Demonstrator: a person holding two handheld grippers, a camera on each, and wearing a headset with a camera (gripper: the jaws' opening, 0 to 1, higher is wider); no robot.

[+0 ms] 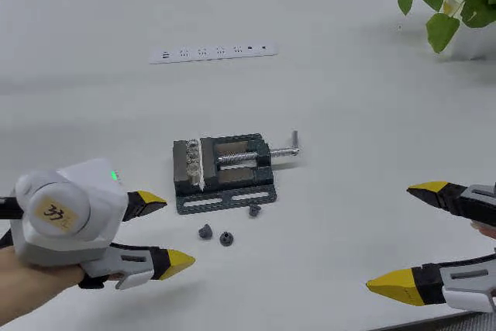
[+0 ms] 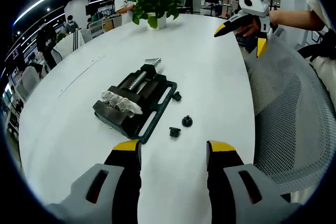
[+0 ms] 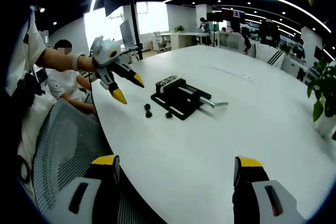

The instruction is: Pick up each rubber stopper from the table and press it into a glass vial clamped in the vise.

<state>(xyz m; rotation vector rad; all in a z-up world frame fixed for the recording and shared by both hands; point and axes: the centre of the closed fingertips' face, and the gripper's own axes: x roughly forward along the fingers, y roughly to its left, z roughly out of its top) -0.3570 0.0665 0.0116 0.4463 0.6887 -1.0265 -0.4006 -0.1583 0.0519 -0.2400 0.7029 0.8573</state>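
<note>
Left claw (image 1: 177, 230): gaping wide, holding nothing, yellow tips hovering over the smooth white table (image 1: 349, 114). Right claw (image 1: 390, 238): spread even wider, also empty. Three small dark rubber stoppers (image 1: 225, 239), flanged and stubby, lie loose just in front of the dark metal vise (image 1: 240, 149). Clear glass vials (image 1: 191, 162) stand in a row, clamped in it.
</note>
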